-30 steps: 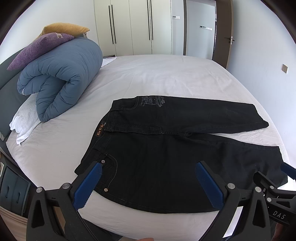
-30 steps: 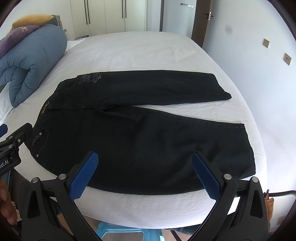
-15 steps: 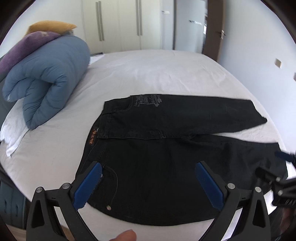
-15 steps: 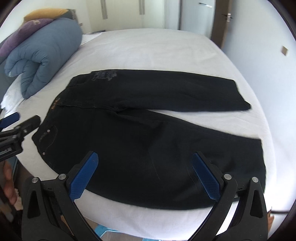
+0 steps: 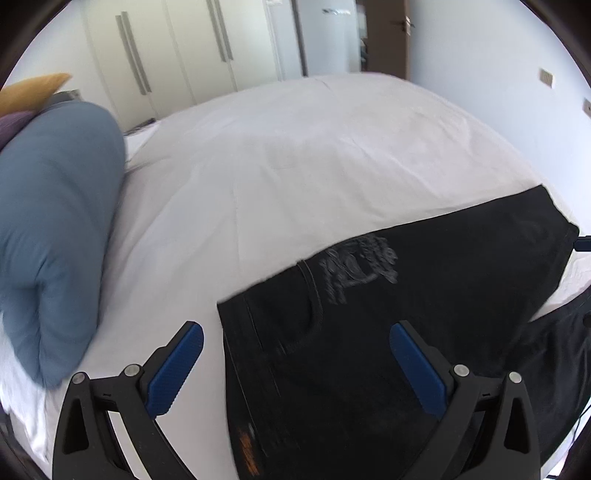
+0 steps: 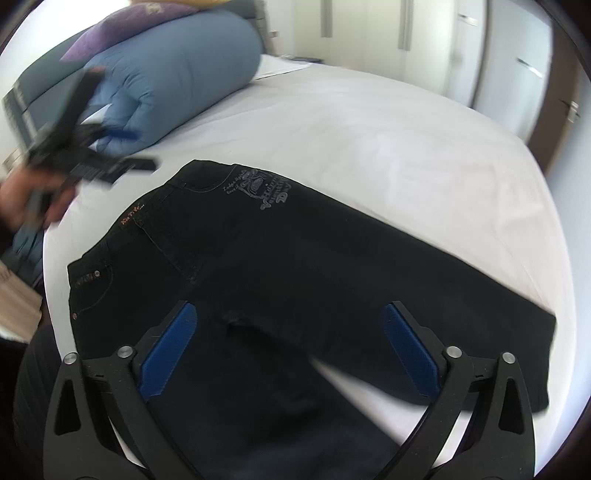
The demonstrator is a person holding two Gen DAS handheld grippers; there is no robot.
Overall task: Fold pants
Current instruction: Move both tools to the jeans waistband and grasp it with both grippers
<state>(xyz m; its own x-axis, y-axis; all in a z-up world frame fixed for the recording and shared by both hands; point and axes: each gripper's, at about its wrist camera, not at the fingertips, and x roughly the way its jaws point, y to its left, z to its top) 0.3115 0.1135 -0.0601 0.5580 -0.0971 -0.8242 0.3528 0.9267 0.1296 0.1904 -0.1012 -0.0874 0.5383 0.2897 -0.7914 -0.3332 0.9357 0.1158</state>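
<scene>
Black pants (image 6: 295, 266) lie flat on the white bed (image 6: 369, 140), waistband to the left, legs spread to the right. A grey print marks the far hip (image 5: 354, 269). My left gripper (image 5: 295, 365) is open and empty, low over the waistband's far corner. It also shows blurred in the right wrist view (image 6: 92, 162), held by a hand beside the waistband. My right gripper (image 6: 284, 347) is open and empty over the crotch and the gap between the legs.
A rolled blue duvet (image 5: 51, 229) with purple and yellow pillows (image 6: 140, 22) lies at the bed's left. White wardrobes (image 5: 177, 55) and a door stand behind. The bed's near edge (image 6: 55, 295) drops off at the left.
Both grippers moved forward and lower over the pants. The left one swung left to the waistband's far corner; the right one swung left toward the crotch. Both stayed open.
</scene>
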